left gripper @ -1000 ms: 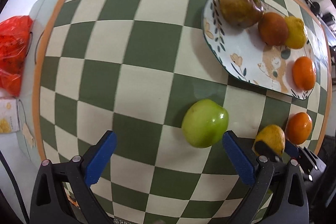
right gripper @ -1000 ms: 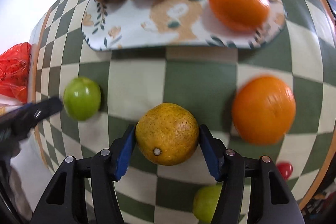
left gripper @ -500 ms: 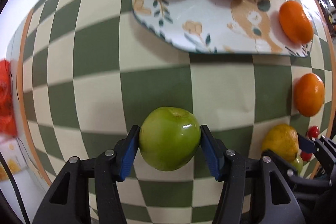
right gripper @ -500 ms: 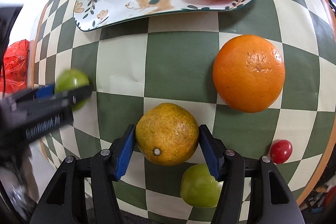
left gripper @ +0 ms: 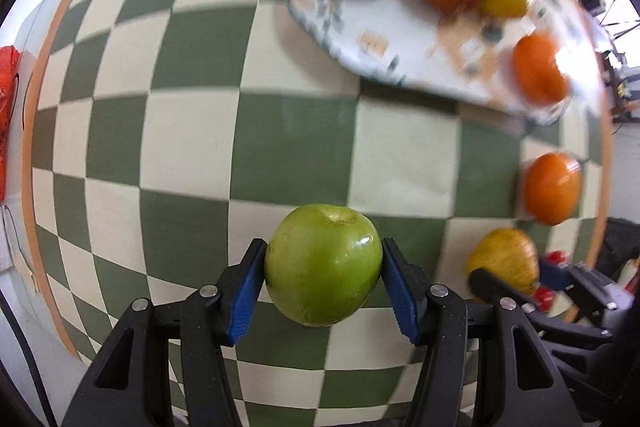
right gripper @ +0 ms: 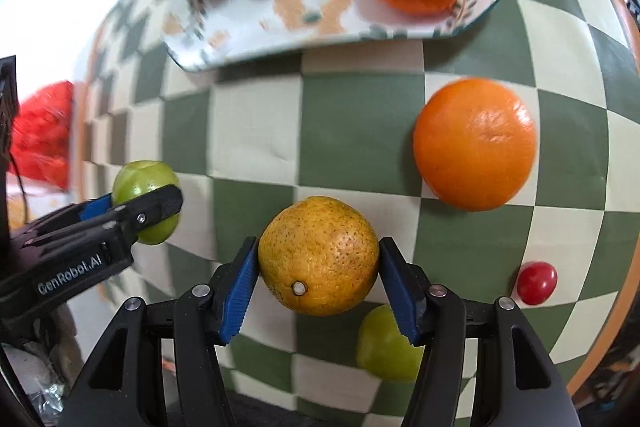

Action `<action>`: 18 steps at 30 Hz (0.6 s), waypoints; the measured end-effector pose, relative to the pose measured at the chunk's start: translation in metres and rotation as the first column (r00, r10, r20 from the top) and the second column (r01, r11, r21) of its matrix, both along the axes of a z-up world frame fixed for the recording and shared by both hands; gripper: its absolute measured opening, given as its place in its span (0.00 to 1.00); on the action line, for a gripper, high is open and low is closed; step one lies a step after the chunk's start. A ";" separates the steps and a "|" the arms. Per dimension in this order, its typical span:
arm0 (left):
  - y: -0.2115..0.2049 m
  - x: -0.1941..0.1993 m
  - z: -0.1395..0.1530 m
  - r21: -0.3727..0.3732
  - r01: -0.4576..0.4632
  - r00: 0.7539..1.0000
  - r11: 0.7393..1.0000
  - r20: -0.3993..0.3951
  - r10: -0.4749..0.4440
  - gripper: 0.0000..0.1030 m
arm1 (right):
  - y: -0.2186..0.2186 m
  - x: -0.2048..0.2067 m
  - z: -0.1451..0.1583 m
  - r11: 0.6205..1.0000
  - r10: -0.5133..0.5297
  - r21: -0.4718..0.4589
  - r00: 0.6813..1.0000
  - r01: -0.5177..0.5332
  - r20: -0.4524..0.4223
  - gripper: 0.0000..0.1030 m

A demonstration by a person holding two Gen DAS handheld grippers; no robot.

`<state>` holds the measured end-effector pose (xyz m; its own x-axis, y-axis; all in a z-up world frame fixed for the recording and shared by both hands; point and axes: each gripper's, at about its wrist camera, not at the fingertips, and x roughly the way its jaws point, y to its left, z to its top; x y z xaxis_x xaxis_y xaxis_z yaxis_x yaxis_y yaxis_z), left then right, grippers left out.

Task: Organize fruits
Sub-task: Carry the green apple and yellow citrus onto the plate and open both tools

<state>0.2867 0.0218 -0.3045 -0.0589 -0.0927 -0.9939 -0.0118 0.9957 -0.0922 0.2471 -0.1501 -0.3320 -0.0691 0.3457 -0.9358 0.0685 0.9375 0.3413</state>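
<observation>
1. The left claw (left gripper: 323,281) is closed on a green apple (left gripper: 323,264), held above the checkered surface (left gripper: 192,131)
2. The right claw (right gripper: 318,281) grips a yellow-orange citrus (right gripper: 318,255)
3. Both fruits seem in the carrying step; next each must travel to the patterned plate (right gripper: 256,27) and be released on a bare part, clear of the 4 fruits there

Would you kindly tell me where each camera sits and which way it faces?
Left wrist: behind the left claw, shut on the green apple, facing the plate.
Right wrist: behind the right claw, shut on the yellow-orange citrus, facing the same plate.
Shared: plate, both held fruits, loose orange; each shows the other claw.
</observation>
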 end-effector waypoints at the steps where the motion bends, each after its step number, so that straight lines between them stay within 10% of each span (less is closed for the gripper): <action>1: 0.000 0.005 0.012 -0.021 -0.007 1.000 1.000 0.021 0.008 0.53 | -0.003 0.004 0.008 1.000 -0.017 0.021 1.000 0.017 0.010 0.60; 9: -0.003 0.078 0.068 -0.077 -0.016 0.991 0.997 0.134 0.026 0.53 | -0.070 0.082 0.084 0.989 -0.148 0.046 0.971 0.142 0.188 0.60; 18: -0.011 0.124 -0.001 -0.017 -0.048 0.999 0.999 -0.007 0.048 0.53 | -0.095 0.189 0.049 0.985 -0.127 -0.098 0.980 0.143 0.155 0.60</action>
<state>0.4104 0.0108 -0.3056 -0.0606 -0.1124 -0.9918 -0.0598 0.9923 -0.1088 0.4359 -0.2452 -0.2827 0.1134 0.2389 -0.9644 0.1533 0.9548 0.2545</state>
